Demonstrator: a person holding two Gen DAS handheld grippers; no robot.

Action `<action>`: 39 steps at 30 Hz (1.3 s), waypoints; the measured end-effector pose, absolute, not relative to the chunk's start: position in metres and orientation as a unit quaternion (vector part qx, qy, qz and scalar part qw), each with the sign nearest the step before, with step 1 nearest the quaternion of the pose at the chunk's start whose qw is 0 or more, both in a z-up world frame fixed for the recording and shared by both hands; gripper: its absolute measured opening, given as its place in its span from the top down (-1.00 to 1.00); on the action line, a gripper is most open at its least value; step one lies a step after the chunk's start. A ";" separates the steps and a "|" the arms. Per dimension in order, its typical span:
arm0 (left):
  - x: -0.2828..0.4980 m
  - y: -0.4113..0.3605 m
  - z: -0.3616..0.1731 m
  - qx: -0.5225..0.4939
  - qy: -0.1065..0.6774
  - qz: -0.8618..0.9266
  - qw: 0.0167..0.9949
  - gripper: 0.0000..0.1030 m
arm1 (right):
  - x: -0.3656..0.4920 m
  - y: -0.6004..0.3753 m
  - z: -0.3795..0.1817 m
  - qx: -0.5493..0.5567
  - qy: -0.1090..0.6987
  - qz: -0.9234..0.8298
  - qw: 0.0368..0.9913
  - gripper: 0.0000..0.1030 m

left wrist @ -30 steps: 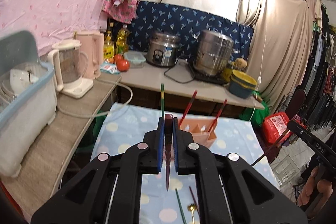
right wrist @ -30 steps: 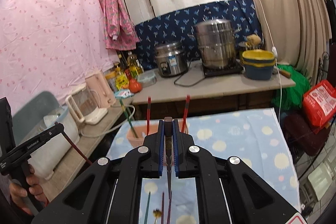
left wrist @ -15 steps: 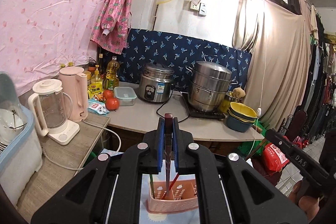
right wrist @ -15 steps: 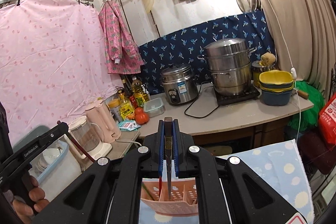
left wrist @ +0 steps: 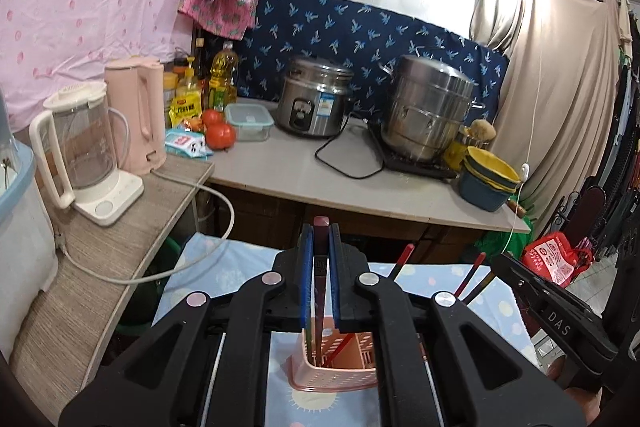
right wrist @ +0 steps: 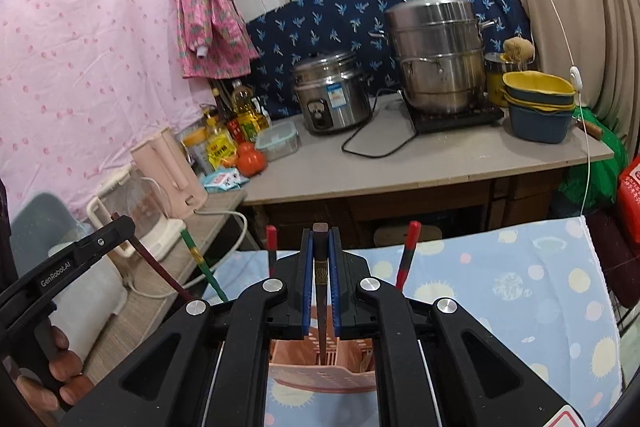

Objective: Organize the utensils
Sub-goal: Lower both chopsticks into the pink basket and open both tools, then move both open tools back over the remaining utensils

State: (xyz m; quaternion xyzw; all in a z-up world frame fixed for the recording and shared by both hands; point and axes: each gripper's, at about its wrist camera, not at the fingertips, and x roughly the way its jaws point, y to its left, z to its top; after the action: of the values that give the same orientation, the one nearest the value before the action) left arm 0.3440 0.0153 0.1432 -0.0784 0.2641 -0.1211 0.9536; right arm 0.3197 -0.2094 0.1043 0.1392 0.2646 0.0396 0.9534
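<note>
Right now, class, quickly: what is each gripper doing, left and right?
Left gripper: shut on a dark red chopstick, above the pink basket.
Right gripper: shut on a dark brown chopstick.

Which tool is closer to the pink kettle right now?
Left. The left tool is over the basket on the side toward the pink kettle; the right tool is over the same basket, farther from it.

Right gripper [right wrist: 320, 259] clamped on dark chopstick [right wrist: 320, 275], tip down inside pink utensil basket [right wrist: 320, 379]. Red-tipped chopsticks [right wrist: 407, 251] standing in basket.
</note>
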 end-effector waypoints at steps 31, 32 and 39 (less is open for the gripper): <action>0.222 0.040 0.071 -0.099 0.345 -0.101 0.928 0.04 | 0.172 -0.213 0.049 0.129 0.323 0.008 0.938 0.33; 0.216 0.040 0.067 -0.097 0.350 -0.101 0.926 0.04 | 0.165 -0.212 0.043 0.126 0.329 0.007 0.936 0.33; 0.166 0.028 0.024 -0.080 0.397 -0.114 0.907 0.04 | 0.109 -0.202 -0.002 0.104 0.374 -0.007 0.921 0.33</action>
State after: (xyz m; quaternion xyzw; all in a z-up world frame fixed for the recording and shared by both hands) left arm 0.1659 0.0281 0.0244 -0.0799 0.3970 -0.1139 0.9072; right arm 0.1086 -0.2023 -0.0025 0.1041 0.3741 -0.0068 0.9215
